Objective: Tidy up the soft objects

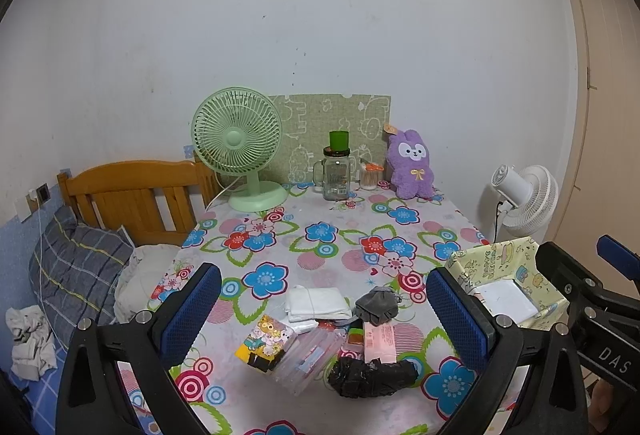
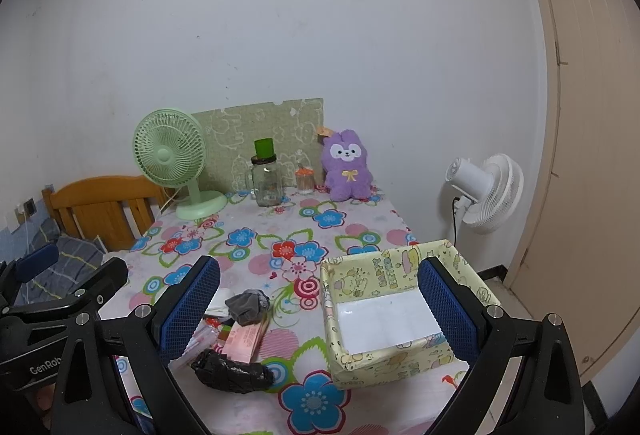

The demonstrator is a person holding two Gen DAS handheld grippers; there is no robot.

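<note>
Both our left tongs (image 1: 324,309) and right tongs (image 2: 319,309) hang released, empty. The grey balled socks (image 1: 377,305) lie mid-pile on the bench (image 1: 320,235), left of the yellow box (image 2: 400,319); light and squashy, we'd pinch their bulging middle.

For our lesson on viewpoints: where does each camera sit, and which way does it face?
Left wrist: on the left gripper, facing the pile of small items; the right gripper's side shows at right.
Right wrist: on the right gripper, facing the yellow box; the left gripper's side shows at left.
Shared: table, green fan, purple plush, box, black bag.
</note>
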